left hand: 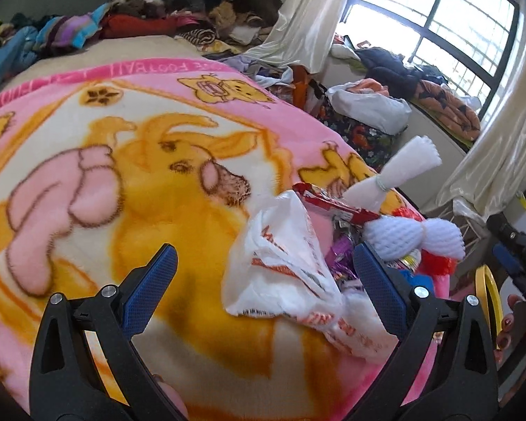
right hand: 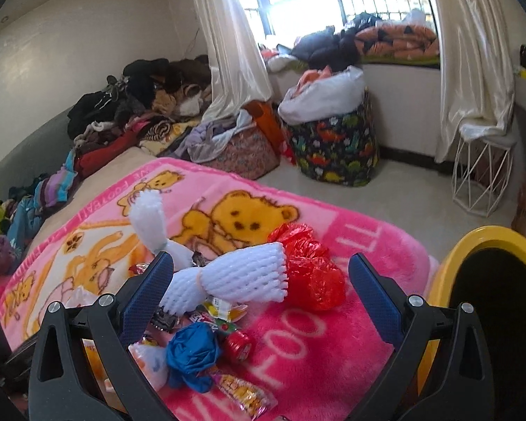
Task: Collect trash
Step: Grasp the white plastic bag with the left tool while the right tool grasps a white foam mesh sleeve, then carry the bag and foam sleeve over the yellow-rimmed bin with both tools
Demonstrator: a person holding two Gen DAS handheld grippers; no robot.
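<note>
Pink cartoon blanket (right hand: 333,343) covers the bed, and all the trash sits in one heap at its near corner. At the heart of that heap lies a white foam net sleeve (right hand: 242,277), pinched at its middle by a band, its long axis running crosswise to the right gripper (right hand: 261,291). It lies straight ahead of this gripper, between the two blue pads, which stand wide apart and hold nothing. Touching its right end is a crumpled red plastic bag (right hand: 312,270). A second foam sleeve (right hand: 150,217) stands tilted just behind. Nearer the camera lie a scrunched blue bag (right hand: 193,354), a small red-capped item (right hand: 238,345) and candy wrappers (right hand: 242,396).

To the right, just beside the bed's edge, stands a yellow bin (right hand: 449,280) with a dark inside, likely where the trash should go.

From the left gripper (left hand: 264,273), also spread open and empty, a white printed plastic bag (left hand: 287,263) lies between the fingers, towards the right one, with the foam sleeve further right.

Judging from this, the right gripper is nearer both the sleeve and the bin; closing across the sleeve's banded waist looks the surest grab.
</note>
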